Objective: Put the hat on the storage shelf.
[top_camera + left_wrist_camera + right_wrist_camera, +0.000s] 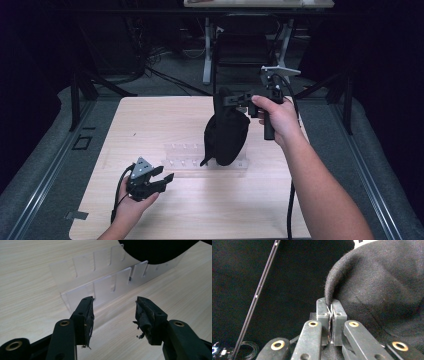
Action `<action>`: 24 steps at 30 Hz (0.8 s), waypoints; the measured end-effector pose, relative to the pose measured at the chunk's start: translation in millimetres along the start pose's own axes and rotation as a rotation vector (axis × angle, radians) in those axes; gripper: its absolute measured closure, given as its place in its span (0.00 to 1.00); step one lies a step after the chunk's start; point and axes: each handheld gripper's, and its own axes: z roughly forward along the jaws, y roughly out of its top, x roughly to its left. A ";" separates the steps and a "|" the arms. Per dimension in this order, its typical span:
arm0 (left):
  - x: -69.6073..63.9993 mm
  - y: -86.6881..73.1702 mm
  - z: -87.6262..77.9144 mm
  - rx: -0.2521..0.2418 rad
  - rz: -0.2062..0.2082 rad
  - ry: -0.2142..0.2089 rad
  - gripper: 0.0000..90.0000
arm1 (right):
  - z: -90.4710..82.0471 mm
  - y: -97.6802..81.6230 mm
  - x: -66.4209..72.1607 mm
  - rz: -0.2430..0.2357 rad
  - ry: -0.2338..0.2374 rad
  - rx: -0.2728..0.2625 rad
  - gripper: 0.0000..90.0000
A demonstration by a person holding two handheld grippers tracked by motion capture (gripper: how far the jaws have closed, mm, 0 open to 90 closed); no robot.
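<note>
Lab: curtained rig, floor cables (150, 67)

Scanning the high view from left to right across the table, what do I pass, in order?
Left gripper → clear slotted rack → black fabric item hanging over the rack → right gripper, clamped on the fabric's top.

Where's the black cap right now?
In the high view the black cap hangs right of the table's centre, pinched at its edge by the right gripper, just above the right end of the clear slotted rack. The open left gripper sits near-left.
</note>
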 end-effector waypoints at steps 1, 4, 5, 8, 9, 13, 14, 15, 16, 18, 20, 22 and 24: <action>-3.6 3.8 1.5 0.006 0.006 -0.009 0.56 | 2.5 0.0 -0.1 0.000 0.007 -0.002 0.97; -7.7 8.4 3.5 0.007 0.025 -0.006 0.57 | 3.9 -0.2 -0.2 0.000 0.013 0.001 0.97; -9.2 10.8 4.9 0.007 0.036 -0.011 0.58 | 5.4 -0.7 -0.3 0.003 0.019 0.004 0.97; -15.7 18.1 7.3 0.004 0.057 -0.020 0.59 | 7.4 -1.1 -0.3 0.003 0.028 0.006 0.97; -21.3 24.0 8.6 0.002 0.078 -0.026 0.59 | 8.1 -1.1 -0.4 0.005 0.028 0.005 0.97; -31.7 35.6 11.0 -0.002 0.111 -0.037 0.59 | 10.5 -0.8 0.1 0.005 0.033 -0.004 0.97; -34.0 38.4 12.1 -0.006 0.116 -0.043 0.59 | 11.1 -1.1 0.5 0.007 0.031 -0.008 0.97; -36.2 41.0 13.2 -0.012 0.125 -0.048 0.59 | 11.6 -1.3 0.7 0.009 0.032 -0.007 0.97; -38.0 43.8 14.0 -0.006 0.132 -0.053 0.59 | 12.4 -1.4 0.8 0.009 0.036 -0.007 0.97; -42.3 48.1 15.9 -0.006 0.136 -0.058 0.59 | 13.5 -1.6 1.5 0.006 0.036 -0.006 0.97; -46.1 51.6 17.0 -0.008 0.151 -0.061 0.60 | 15.1 -1.7 2.1 0.006 0.039 -0.004 0.97; -49.3 54.5 17.9 -0.011 0.163 -0.064 0.60 | 17.0 -1.9 2.6 0.007 0.042 -0.003 0.97; -50.8 55.7 18.8 -0.013 0.165 -0.064 0.60 | 18.6 -1.9 2.6 0.009 0.045 -0.004 0.97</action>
